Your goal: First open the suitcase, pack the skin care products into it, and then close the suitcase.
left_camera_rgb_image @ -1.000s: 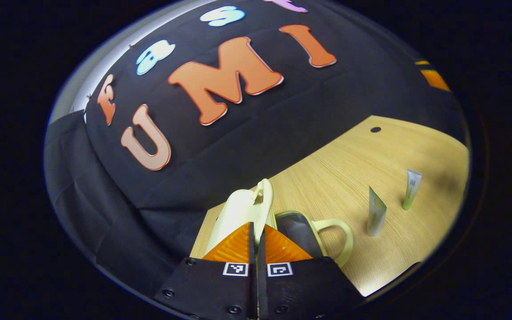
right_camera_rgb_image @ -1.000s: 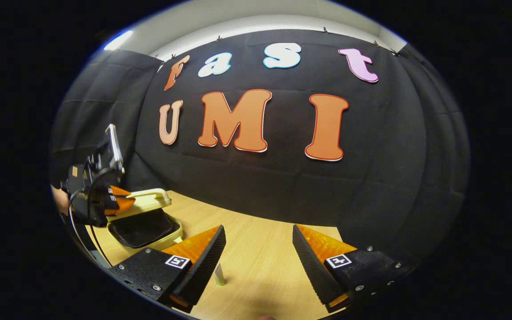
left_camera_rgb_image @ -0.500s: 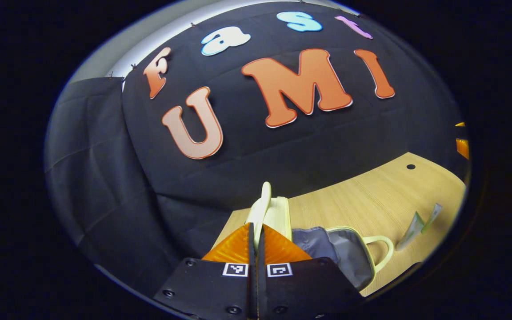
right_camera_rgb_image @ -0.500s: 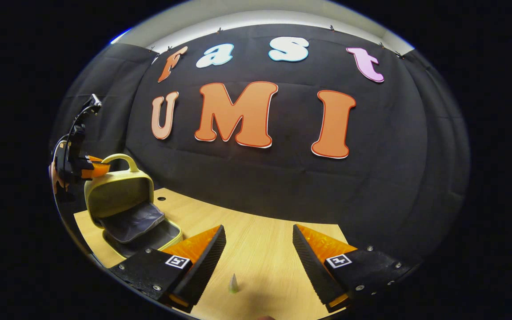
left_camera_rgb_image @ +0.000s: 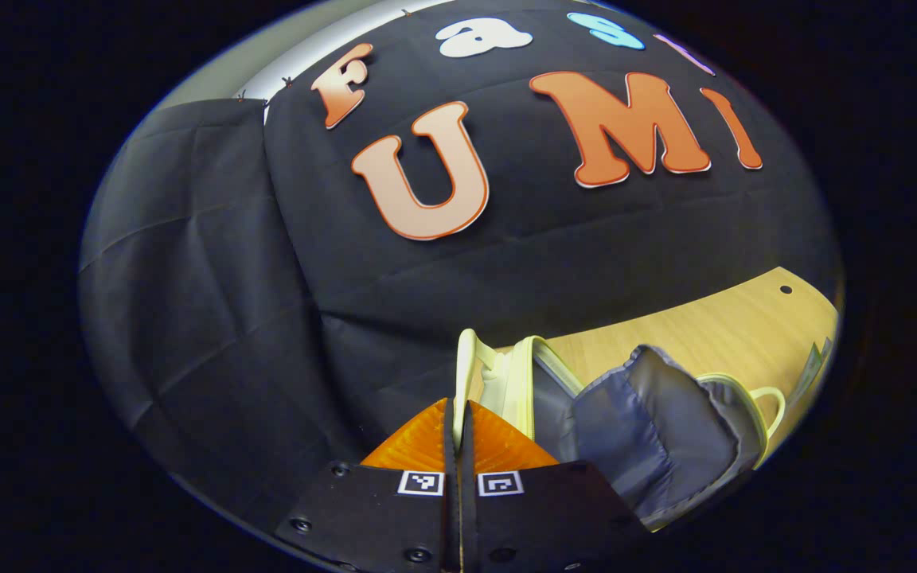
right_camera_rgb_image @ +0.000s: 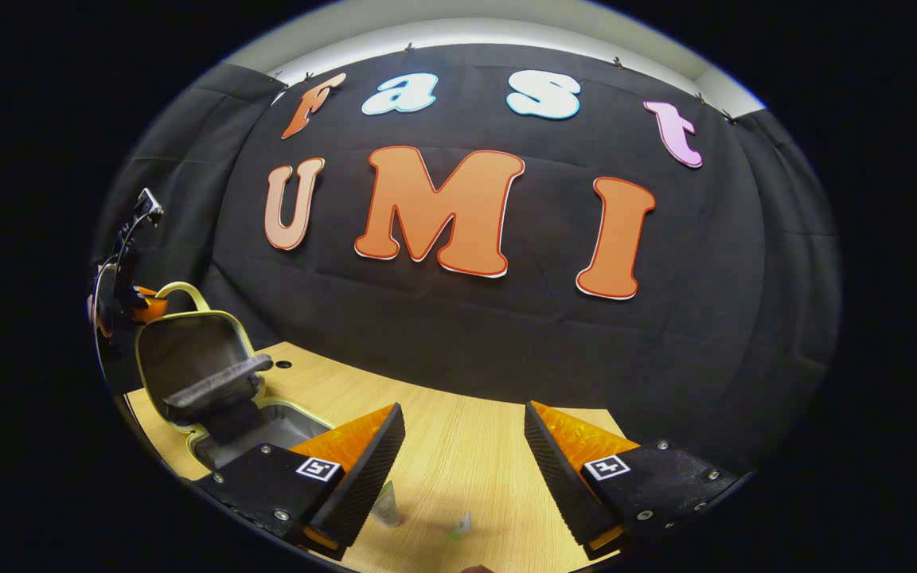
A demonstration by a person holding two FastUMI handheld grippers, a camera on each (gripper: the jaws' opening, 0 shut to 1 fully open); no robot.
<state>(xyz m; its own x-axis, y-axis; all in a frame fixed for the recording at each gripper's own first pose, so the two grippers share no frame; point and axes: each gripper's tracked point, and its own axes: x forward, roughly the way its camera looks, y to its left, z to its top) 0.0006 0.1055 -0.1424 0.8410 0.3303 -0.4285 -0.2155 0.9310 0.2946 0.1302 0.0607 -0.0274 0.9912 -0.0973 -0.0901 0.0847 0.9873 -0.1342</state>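
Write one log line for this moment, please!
step: opening suitcase | left claw: shut on lid handle | right claw: open, empty | tubes: on table

staged recording booth, not a lived-in room. black cloth wall (right_camera_rgb_image: 466,334) pinned up along its top edge, draped in folds on three sides. pale plain ceiling strip (right_camera_rgb_image: 490,28) above. light wood-grain counter (right_camera_rgb_image: 458,446) with a cable hole (left_camera_rgb_image: 785,290).
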